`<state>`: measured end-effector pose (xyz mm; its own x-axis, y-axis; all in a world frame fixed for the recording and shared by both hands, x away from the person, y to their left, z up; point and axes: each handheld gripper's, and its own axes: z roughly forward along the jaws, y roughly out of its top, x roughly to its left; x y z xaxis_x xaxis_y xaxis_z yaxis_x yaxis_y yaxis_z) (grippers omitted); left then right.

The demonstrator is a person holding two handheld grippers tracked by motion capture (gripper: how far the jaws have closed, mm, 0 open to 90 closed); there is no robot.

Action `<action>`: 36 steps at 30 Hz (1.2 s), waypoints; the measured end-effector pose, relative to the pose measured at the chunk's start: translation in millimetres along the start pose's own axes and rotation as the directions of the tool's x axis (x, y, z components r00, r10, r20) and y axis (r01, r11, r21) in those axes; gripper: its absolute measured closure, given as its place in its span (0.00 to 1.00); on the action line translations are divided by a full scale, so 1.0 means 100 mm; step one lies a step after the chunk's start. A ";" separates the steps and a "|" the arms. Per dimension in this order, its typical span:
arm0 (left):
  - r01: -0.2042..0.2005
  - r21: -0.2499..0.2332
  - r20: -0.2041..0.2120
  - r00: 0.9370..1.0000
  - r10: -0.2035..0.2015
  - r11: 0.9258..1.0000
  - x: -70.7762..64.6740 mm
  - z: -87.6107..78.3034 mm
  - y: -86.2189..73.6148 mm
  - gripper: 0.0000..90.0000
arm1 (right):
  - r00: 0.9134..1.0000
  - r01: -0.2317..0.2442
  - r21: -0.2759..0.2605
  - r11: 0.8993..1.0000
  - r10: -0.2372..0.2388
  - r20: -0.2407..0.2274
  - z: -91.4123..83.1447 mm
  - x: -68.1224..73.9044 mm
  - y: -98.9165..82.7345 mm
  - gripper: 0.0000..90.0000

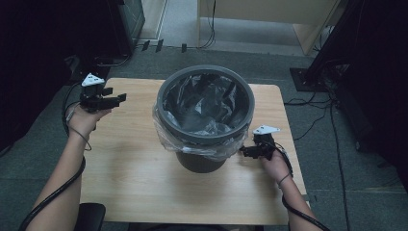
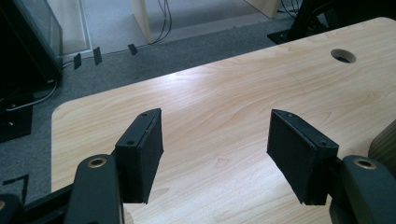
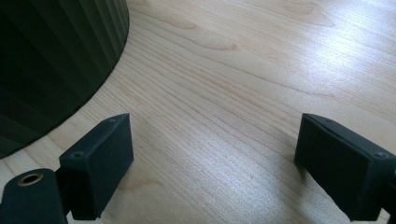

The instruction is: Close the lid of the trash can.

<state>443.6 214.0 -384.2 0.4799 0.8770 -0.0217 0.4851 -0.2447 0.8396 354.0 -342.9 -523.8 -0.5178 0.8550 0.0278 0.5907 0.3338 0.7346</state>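
Round dark grey plastic bin with clear plastic liner stands mid light wooden table. Liner draped over rim, looks fitted. Left gripper open, empty, well apart. Right gripper open, empty, near bin base. Probably only tidying left.

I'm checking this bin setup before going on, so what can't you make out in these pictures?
- Bottom of the bin: high view, hidden by the crumpled black liner.
- Bin's base: high view, covered by its own rim and the clear bag overhang.
- Right gripper jaws: high view, too small and dark; the right gripper view shows them open.
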 end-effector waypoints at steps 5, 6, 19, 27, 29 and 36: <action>0.005 -0.001 -0.012 1.000 -0.005 1.000 0.00 0.04 -0.10 0.39 | 1.000 0.000 0.000 1.000 0.000 0.000 0.00 0.00 0.00 0.12; 0.004 0.000 -0.012 1.000 -0.004 1.000 -0.01 0.05 -0.11 0.39 | 1.000 0.000 0.000 1.000 0.000 0.000 0.00 0.00 0.00 0.12; 0.000 -0.005 -0.026 1.000 0.000 1.000 -0.03 0.14 -0.33 0.39 | 1.000 0.000 0.000 1.000 0.000 0.000 0.00 0.00 0.00 0.12; 0.021 0.001 -0.027 0.999 -0.021 1.000 -0.01 0.19 -0.48 0.39 | 1.000 0.000 0.000 1.000 0.000 0.000 0.00 0.00 0.00 0.12; 0.030 0.002 -0.021 0.999 -0.030 1.000 -0.02 0.21 -0.51 0.39 | 1.000 0.000 0.000 1.000 0.000 0.000 0.00 0.00 0.00 0.12; 0.028 0.011 -0.022 0.999 -0.028 1.000 -0.03 0.26 -0.61 0.39 | 1.000 0.000 0.000 1.000 0.000 0.000 0.00 0.00 0.00 0.12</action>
<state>431.2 215.2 -449.0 0.4502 0.8923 -0.0331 0.5064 -0.2247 0.8325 354.0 -342.9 -523.8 -0.5176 0.8552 0.0283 0.5910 0.3334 0.7345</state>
